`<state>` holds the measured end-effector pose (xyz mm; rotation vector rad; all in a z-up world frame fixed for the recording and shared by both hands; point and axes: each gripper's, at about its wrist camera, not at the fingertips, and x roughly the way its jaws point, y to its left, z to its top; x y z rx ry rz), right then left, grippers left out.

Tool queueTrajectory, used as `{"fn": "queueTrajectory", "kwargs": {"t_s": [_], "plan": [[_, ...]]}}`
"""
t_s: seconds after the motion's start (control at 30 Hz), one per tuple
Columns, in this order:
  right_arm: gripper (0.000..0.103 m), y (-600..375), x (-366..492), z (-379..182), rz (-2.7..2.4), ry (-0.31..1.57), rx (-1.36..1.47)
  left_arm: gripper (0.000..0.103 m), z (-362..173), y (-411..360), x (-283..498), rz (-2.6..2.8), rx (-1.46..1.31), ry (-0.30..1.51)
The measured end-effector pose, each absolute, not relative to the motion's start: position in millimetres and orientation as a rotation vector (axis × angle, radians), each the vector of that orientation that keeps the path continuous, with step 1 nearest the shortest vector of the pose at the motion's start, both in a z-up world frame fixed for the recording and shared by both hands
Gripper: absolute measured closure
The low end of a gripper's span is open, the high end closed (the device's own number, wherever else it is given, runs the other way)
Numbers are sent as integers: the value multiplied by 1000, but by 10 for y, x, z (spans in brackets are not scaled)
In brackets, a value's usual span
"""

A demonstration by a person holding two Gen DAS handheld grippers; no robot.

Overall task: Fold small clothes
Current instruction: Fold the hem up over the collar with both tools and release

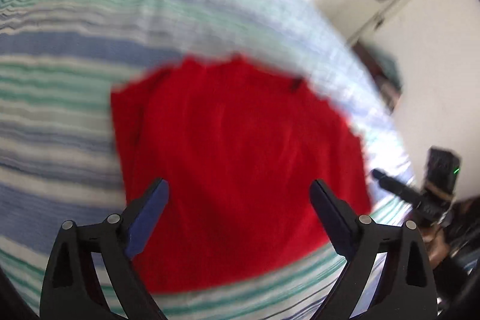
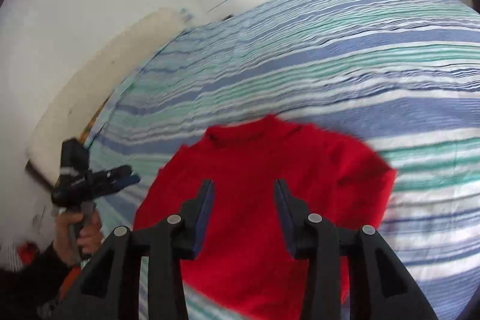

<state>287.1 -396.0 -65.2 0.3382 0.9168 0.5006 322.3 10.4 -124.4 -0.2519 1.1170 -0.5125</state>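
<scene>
A red shirt (image 1: 237,158) lies flat on the striped bed (image 1: 60,116). The left gripper (image 1: 238,194) is wide open above it and holds nothing. The right gripper (image 2: 243,194) is partly open, empty too.

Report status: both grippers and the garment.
Left gripper open, empty. Right gripper open, empty. Red shirt lies on striped bedspread, ungripped. Nothing in the way.

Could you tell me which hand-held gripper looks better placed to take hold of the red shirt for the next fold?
Probably the right hand-held gripper: it is open, and its own view has it over the red shirt. The left hand-held gripper, also open, sits off the shirt's edge above the striped bedspread.
</scene>
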Motion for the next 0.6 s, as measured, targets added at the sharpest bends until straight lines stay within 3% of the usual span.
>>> {"fn": "queueTrajectory", "kwargs": {"t_s": [0.03, 0.07, 0.1, 0.13, 0.17, 0.2, 0.23, 0.3, 0.37, 0.57, 0.6], "plan": [[60, -3960, 2741, -816, 465, 967, 291, 15, -1402, 111, 3200, -472, -229, 1172], [60, -4018, 2650, -1029, 391, 1046, 250, 30, -1529, 187, 3166, -434, -253, 1221], [67, -4144, 2560, -1258, 296, 1130, 237, 33, -1530, 305, 3125, -426, -309, 1221], [71, -4298, 2447, -1353, 239, 1150, 277, 32, -1465, 440, 3073, -431, -381, 1201], [71, -4434, 2317, -1296, 229, 1110, 348, 23, -1370, 597, 3017, -427, -452, 1170], [64, -4514, 2192, -1183, 182, 1083, 364, 9, -1277, 746, 2973, -403, -496, 1130], [60, -4556, 2071, -1060, 127, 1055, 345, 6, -1186, 885, 2931, -373, -530, 1073], [45, -4633, 1789, -830, 100, 960, 364, 5, -1134, 1108, 2938, -348, -607, 1000], [39, -4668, 1556, -738, 89, 902, 410, 5, -1280, 1148, 3099, -376, -690, 1060], [39, -4479, 1240, -950, 80, 912, 490, 7, -1619, 724, 3399, -360, -595, 1177], [39, -4468, 1239, -995, 93, 926, 503, 16, -1613, 680, 3409, -353, -591, 1169]]}}
